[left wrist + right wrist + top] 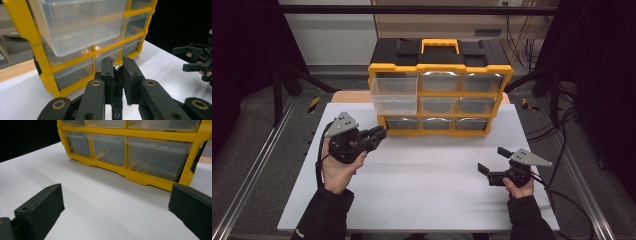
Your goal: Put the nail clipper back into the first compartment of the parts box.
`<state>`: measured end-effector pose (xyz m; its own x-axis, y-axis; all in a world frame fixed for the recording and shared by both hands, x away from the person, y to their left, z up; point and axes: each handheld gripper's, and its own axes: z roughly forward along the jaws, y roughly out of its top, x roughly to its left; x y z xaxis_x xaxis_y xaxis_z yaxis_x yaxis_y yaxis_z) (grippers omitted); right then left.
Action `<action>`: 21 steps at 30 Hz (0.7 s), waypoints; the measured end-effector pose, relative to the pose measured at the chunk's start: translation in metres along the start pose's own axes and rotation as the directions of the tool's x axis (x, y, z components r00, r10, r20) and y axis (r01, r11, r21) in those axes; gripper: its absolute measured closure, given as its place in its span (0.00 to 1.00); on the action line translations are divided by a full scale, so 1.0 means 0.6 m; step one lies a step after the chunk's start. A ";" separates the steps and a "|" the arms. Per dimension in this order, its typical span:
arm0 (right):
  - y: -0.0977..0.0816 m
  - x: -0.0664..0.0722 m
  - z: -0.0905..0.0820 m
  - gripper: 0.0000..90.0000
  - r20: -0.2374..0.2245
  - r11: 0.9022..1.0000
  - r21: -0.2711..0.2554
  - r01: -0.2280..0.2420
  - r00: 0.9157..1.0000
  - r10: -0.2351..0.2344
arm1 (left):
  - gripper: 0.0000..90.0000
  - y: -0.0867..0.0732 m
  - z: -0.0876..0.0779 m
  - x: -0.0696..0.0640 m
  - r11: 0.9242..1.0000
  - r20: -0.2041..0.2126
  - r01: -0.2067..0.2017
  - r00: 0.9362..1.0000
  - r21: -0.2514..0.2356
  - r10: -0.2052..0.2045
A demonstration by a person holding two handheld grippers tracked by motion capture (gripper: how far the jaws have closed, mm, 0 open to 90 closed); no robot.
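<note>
Bolt, perhaps, half-hidden between left fingers.

Cabinet: at the table's far edge, middle.
Drawer: top left of cabinet, pulled out toward the person.
Left gripper: before cabinet's lower left corner, just beside it.
Right gripper: near right, well apart from cabinet.

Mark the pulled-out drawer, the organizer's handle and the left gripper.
pulled-out drawer [393,95], high view, clear front wall.
organizer's handle [440,43], high view, top bar.
left gripper [117,65], left gripper view, between its fingertips.
</note>
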<state>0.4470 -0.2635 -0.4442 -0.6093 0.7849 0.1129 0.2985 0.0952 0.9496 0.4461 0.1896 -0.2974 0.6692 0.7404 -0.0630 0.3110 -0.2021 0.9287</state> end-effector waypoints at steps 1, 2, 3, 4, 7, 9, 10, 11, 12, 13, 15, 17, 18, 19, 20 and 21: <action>0.000 0.000 0.000 0.00 0.000 1.000 0.000 0.000 1.000 0.000 | 0.87 0.003 -0.001 -0.001 1.000 0.002 -0.001 1.000 -0.003 0.001; 0.000 0.000 0.000 0.00 -0.001 1.000 -0.001 -0.001 1.000 0.001 | 0.87 0.007 -0.001 -0.001 1.000 0.001 -0.002 1.000 -0.005 0.002; 0.000 0.000 -0.001 0.00 -0.001 1.000 -0.001 0.000 1.000 0.000 | 0.87 0.010 -0.002 -0.002 1.000 0.003 -0.003 1.000 -0.011 0.003; 0.000 0.000 -0.001 0.00 0.000 1.000 -0.002 -0.003 1.000 0.003 | 0.87 0.013 -0.002 -0.002 1.000 0.006 -0.004 1.000 -0.013 0.004; 0.000 0.000 -0.001 0.00 -0.001 1.000 -0.003 -0.002 1.000 0.002 | 0.87 0.021 -0.002 -0.003 1.000 0.008 -0.003 1.000 -0.020 0.004; 0.000 0.000 -0.001 0.00 -0.001 1.000 -0.002 -0.004 1.000 0.004 | 0.87 0.026 -0.002 -0.002 1.000 0.008 -0.003 1.000 -0.023 0.004; 0.000 0.000 -0.001 0.00 -0.001 1.000 -0.002 -0.002 1.000 0.002 | 0.87 0.028 -0.002 -0.002 1.000 0.008 -0.002 1.000 -0.026 0.002; 0.000 0.000 0.000 0.00 -0.001 1.000 -0.001 -0.002 1.000 0.002 | 0.87 0.030 -0.002 -0.002 1.000 0.010 -0.002 1.000 -0.028 0.002; 0.000 0.000 0.000 0.00 -0.001 1.000 -0.001 -0.002 1.000 0.002 | 0.87 0.032 -0.003 -0.001 0.999 0.010 0.001 1.000 -0.032 -0.001; 0.000 0.000 0.000 0.00 -0.002 1.000 -0.001 -0.002 1.000 0.002 | 0.87 0.034 -0.003 -0.001 0.999 0.010 0.000 1.000 -0.034 0.000; 0.000 0.000 0.000 0.00 -0.001 1.000 -0.001 0.000 1.000 0.000 | 0.87 0.039 -0.003 -0.001 0.999 0.012 0.002 1.000 -0.040 -0.002; 0.000 0.000 0.000 0.00 -0.001 1.000 -0.001 0.000 1.000 0.000 | 0.87 0.044 -0.004 -0.002 0.999 0.010 0.000 1.000 -0.045 0.000; 0.000 0.000 0.000 0.00 -0.002 1.000 -0.001 -0.001 1.000 0.001 | 0.87 0.046 -0.004 -0.002 0.999 0.009 0.000 1.000 -0.049 0.001; 0.000 0.000 0.000 0.00 -0.001 1.000 -0.001 -0.001 1.000 0.001 | 0.87 0.049 -0.005 -0.002 0.999 0.010 -0.001 1.000 -0.051 0.001; 0.000 0.000 -0.001 0.00 -0.002 1.000 -0.001 0.000 1.000 0.000 | 0.87 0.052 -0.006 -0.002 0.999 0.010 -0.001 1.000 -0.053 0.001; 0.000 0.000 -0.001 0.00 -0.002 1.000 -0.001 0.000 1.000 0.000 | 0.87 0.055 -0.006 -0.003 0.998 0.009 -0.002 1.000 -0.055 0.002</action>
<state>0.4468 -0.2638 -0.4440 -0.6105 0.7838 0.1139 0.2978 0.0939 0.9500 0.4527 0.1843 -0.2653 0.6759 0.7342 -0.0642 0.2721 -0.1677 0.9475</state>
